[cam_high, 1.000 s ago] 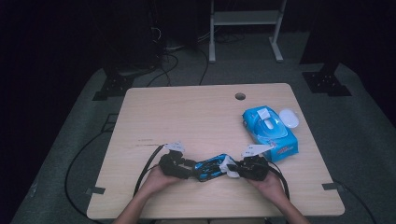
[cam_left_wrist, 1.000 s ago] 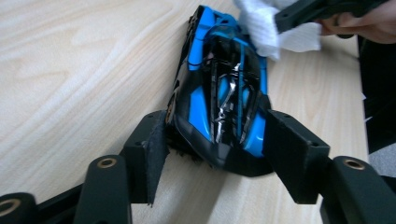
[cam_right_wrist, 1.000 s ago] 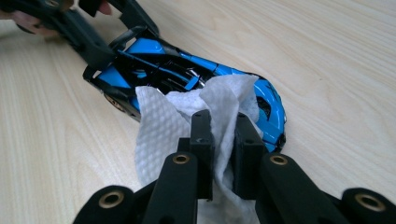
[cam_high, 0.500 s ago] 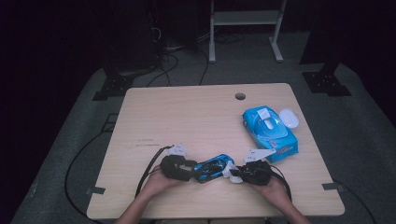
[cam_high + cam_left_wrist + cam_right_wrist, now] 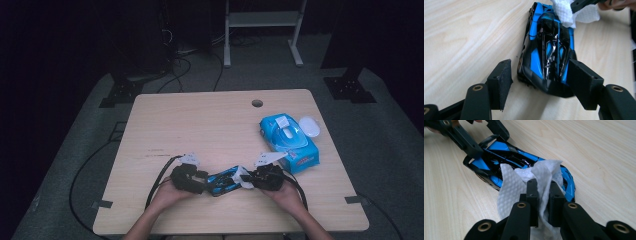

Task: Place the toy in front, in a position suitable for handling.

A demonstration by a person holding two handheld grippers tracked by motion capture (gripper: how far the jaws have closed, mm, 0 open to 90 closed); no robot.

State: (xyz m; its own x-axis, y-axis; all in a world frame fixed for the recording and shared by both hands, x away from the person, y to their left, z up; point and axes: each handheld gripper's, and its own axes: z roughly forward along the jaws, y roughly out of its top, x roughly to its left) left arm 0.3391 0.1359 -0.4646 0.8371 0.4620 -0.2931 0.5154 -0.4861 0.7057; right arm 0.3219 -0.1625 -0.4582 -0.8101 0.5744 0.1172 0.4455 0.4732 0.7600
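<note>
A blue and black toy car (image 5: pixel 223 181) lies on the wooden table (image 5: pixel 200 125) near its front edge, between my two grippers. My left gripper (image 5: pixel 542 80) straddles the car's (image 5: pixel 547 47) rear. Its jaws have just been opening: the left pad (image 5: pixel 504 80) stands clear of the car and the right pad (image 5: pixel 581 82) sits against its side. My right gripper (image 5: pixel 543 192) is shut on a crumpled white wipe (image 5: pixel 511 192), which rests on the car's (image 5: pixel 499 147) other end. From above, the left gripper (image 5: pixel 205 181) and the right gripper (image 5: pixel 247 180) face each other.
A blue pack of wipes (image 5: pixel 287 142) lies at the right of the table, its white lid (image 5: pixel 310 126) flipped open beside it. A cable hole (image 5: pixel 257 103) sits near the far edge. Cables trail from both grippers over the front edge.
The right gripper with the wipe has crept a little to the left along the car. The left hand has stayed in place.
</note>
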